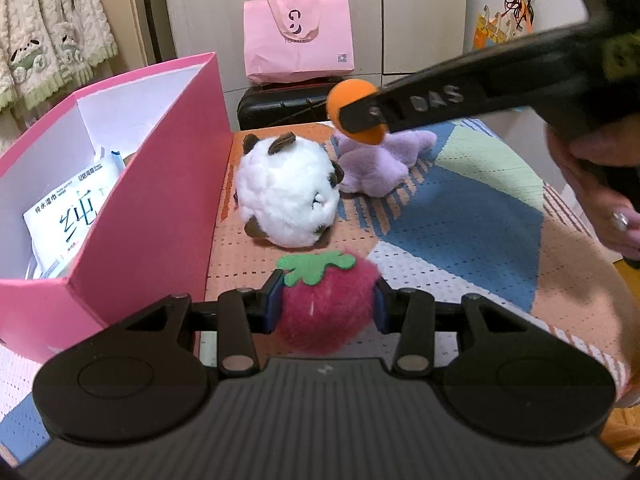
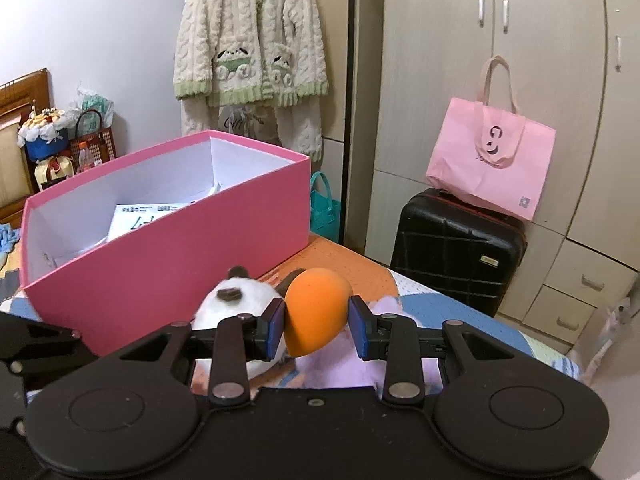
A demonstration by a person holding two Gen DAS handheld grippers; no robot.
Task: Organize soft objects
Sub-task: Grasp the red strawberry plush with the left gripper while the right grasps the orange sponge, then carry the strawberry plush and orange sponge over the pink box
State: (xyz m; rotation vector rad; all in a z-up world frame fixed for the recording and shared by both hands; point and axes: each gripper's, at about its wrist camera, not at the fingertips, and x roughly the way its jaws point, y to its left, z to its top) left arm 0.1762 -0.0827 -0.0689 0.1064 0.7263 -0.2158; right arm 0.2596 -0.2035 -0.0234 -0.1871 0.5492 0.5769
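Strawberry plush (image 1: 326,312), red and furry with a green felt leaf, low centre of the left wrist view, pinched between the blue pads of the left claw (image 1: 325,304), both pads pressed into its sides, lower part against the patterned cover (image 1: 460,216). Just behind it, mid-frame, a white round plush with brown ears (image 1: 286,196), lying on the cover close beside the pink box (image 1: 156,200). Right of that and touching it, a lilac plush (image 1: 376,164). Pink box at the left of the frame, open-topped, white inside, holding a wet wipes pack (image 1: 70,220). Across the upper right of the same view, the right claw (image 1: 358,114), closed on an orange sponge ball (image 1: 348,96), above the lilac plush; a hand (image 1: 592,184) at the right edge around its grip. In the right wrist view, the same orange sponge ball (image 2: 316,312) at centre, squeezed between the two blue pads of the right claw (image 2: 316,320), clear of the cover. Behind and below it, the white plush at left and the lilac plush under the claw. Pink box at left of frame. Farther back, a black suitcase (image 2: 456,252) with a pink tote bag (image 2: 492,160) on top, against a pale wardrobe (image 2: 440,80); a cream knitted cardigan (image 2: 248,40) hanging at top centre.
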